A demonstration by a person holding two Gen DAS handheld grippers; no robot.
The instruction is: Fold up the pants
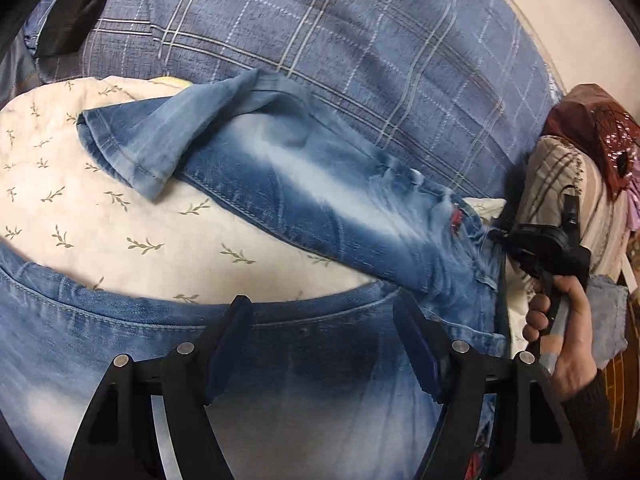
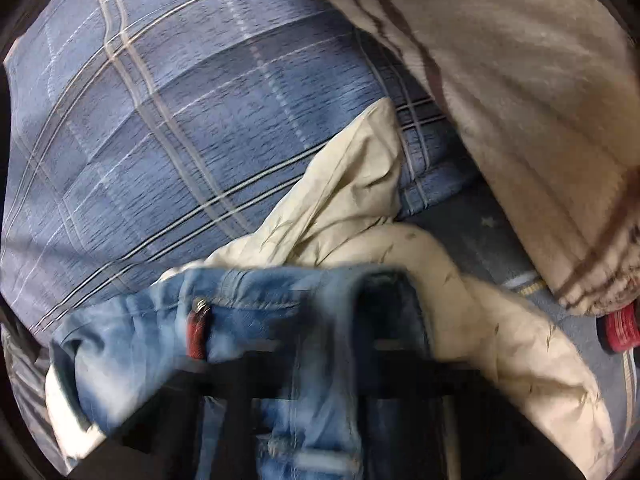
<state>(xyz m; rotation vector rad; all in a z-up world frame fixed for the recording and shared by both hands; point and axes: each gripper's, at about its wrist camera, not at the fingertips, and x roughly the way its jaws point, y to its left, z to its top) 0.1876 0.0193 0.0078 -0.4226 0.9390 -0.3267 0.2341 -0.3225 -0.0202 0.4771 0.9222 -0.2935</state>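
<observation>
Jeans, faded blue denim, lie on a bed across a cream leaf-print cloth over a blue plaid cover. One leg runs far-left to right, its hem flipped over at the far-left end; other leg spreads across the near edge, under the left claw.

L claw: fingers spread wide, hovering just over near leg's seam. Nothing between pads.

R claw: at right end of jeans, by the waist area, held in a person's hand w/ dark knit sleeve. R wrist view blurred; denim bunched up between the fingers near a red tab, claw looks pressed together on the waistband cloth.

Beige striped bedding piled far right. Reddish-brown fabric beyond it, far right edge.
</observation>
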